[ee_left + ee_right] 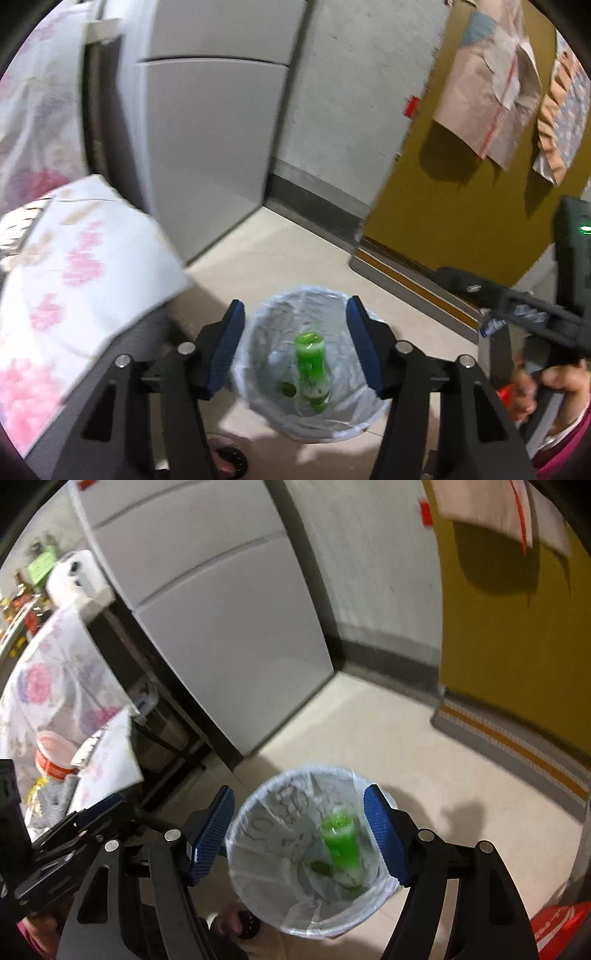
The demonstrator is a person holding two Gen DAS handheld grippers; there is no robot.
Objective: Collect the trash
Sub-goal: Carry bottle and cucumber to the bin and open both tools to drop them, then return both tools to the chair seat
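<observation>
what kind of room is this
Most likely a home kitchen or dining corner: a white fridge stands against the wall, a table with a flowered cloth holds jars and bottles, and a lined bin sits on the tiled floor.

1. The right tool (299, 830) points down over a white-lined trash bin (258, 897) on the pale floor (388, 738); its blue pads (210, 834) stand wide apart with nothing between them.
2. A green bottle (340, 842) lies inside the bin, blurred, with a small dark green piece beside it.
3. The left tool (74, 834) shows at the lower left edge.
4. A grey refrigerator (229, 627) stands behind, next to a table with a floral cloth (55, 686).
5. A mustard-yellow door (517, 646) is at right.
</observation>
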